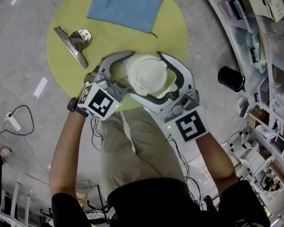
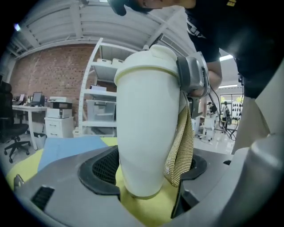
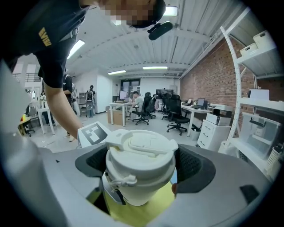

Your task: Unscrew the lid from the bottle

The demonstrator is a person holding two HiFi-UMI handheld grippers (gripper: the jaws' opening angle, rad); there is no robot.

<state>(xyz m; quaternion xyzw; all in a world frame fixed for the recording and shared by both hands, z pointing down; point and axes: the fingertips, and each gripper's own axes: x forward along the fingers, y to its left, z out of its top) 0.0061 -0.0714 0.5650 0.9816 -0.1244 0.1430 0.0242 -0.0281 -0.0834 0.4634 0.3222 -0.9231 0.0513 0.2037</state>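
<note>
A white bottle stands upright on the round yellow table, its white flip-top lid on top. My left gripper is shut on the bottle's lower body. One pad touches its side. A woven tan strap hangs between the bottle and the other pad. My right gripper comes in from the near right and is shut on the lid, with a pad pressed on each side of it. Its grey jaw shows at the lid in the left gripper view.
A blue notebook lies at the far side of the table and a metal clip at its left. A black cup and white shelving stand at the right. A power strip lies on the floor at left.
</note>
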